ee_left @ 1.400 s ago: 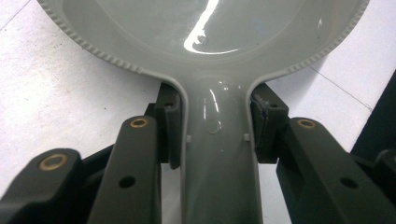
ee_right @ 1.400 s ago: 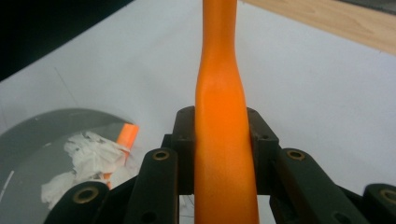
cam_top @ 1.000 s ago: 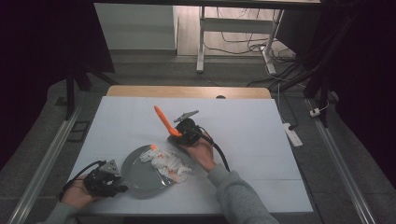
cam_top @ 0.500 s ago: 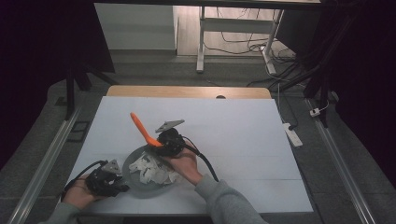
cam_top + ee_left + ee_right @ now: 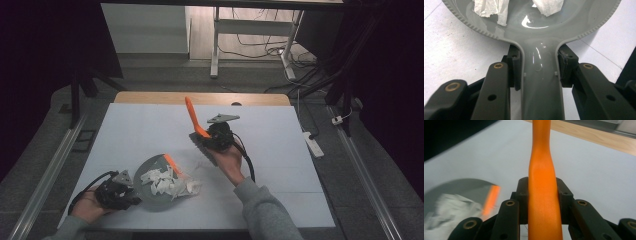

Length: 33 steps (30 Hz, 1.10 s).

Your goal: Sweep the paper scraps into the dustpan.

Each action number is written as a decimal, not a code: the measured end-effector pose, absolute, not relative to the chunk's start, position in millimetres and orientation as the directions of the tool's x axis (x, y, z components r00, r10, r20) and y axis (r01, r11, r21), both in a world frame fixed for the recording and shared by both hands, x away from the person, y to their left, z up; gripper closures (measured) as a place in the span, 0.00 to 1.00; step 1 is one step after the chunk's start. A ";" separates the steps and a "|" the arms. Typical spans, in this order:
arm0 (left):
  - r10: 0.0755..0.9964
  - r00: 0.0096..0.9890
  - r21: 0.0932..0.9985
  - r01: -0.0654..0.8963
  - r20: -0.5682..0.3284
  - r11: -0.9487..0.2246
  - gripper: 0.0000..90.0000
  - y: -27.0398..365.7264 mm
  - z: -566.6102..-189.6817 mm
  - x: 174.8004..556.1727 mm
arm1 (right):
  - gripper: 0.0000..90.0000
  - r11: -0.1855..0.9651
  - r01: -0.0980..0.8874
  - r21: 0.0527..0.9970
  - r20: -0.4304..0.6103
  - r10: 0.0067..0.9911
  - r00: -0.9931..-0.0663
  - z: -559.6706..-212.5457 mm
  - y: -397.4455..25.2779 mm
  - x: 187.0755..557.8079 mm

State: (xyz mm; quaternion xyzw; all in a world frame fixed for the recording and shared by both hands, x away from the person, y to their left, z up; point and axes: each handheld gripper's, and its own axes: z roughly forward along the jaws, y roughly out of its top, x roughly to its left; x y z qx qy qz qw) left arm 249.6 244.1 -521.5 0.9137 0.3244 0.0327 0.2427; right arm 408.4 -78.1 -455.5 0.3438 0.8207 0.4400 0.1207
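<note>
A round grey dustpan (image 5: 150,197) lies on the white table near the front left, with torn white paper scraps (image 5: 162,181) heaped in it and an orange strip (image 5: 173,163) at its far edge. My left gripper (image 5: 118,192) is shut on the dustpan's handle (image 5: 540,82), one jaw on each side of it. The pan's bowl (image 5: 529,27) and paper scraps (image 5: 489,7) lie just beyond. My right gripper (image 5: 218,135) is at mid-table, shut on the orange brush handle (image 5: 192,116), which points up and away. In the right gripper view the brush handle (image 5: 543,195) runs up between the jaws, and the dustpan (image 5: 461,186) is blurred at lower left.
A few scraps (image 5: 193,187) spill over the pan's right rim onto the white table cover (image 5: 280,175). The table's wooden far edge (image 5: 200,98) lies beyond it. A white power strip (image 5: 313,145) lies on the floor to the right, beside a metal rail.
My right gripper swung the brush left to the pan, then drew back right and away to mid-table. The scraps shifted left into the pan. The left gripper and pan stayed put.
</note>
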 end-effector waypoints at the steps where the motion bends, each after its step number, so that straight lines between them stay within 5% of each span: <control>1: 0.609 0.787 0.464 0.577 -0.098 -0.672 0.69 243.9 -521.5 249.7 | 0.78 0.384 0.459 0.801 0.091 0.679 -0.728 -457.4 -80.5 410.5; 8: 0.608 0.788 0.466 0.576 -0.097 -0.672 0.69 243.2 -521.5 250.1 | 0.78 0.458 0.501 0.735 0.027 0.717 -0.697 -482.9 -85.2 420.2; 18: 0.609 0.787 0.466 0.576 -0.097 -0.671 0.69 242.8 -521.4 250.5 | 0.78 0.539 0.468 0.701 0.025 0.637 -0.771 -494.1 -50.5 394.5; 33: 0.608 0.788 0.466 0.576 -0.097 -0.671 0.69 241.6 -521.6 251.4 | 0.78 0.498 0.439 0.748 0.196 0.467 -0.863 -486.6 14.8 354.3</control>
